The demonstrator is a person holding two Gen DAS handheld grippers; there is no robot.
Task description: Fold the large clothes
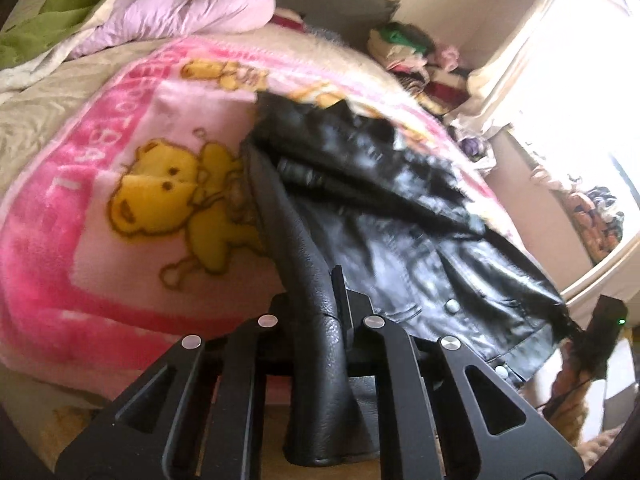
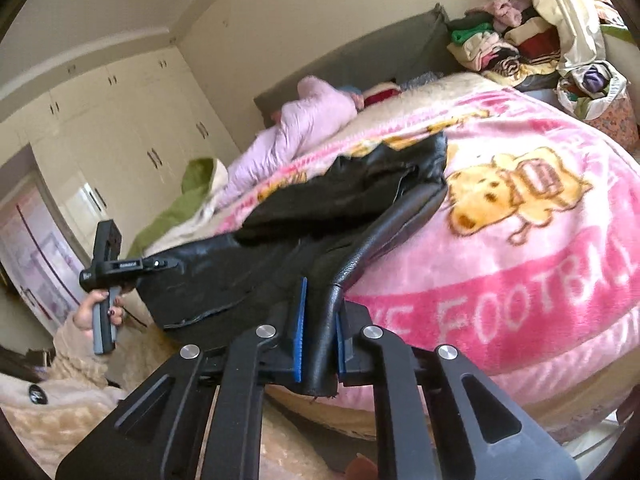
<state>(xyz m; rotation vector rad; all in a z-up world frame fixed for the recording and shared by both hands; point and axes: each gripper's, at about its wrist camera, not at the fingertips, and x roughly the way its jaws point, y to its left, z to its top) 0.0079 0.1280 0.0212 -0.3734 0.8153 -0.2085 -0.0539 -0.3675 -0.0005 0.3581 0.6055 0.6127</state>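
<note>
While the left gripper [image 1: 322, 320] is clamped on one edge of the black leather jacket [image 1: 384, 216], the right gripper [image 2: 320, 336] pinches another edge between blue pads [image 2: 301, 332]. From both grips the jacket stretches lengthwise away onto the pink bear blanket [image 2: 520, 288], lettered "FOOTBALL".
</note>
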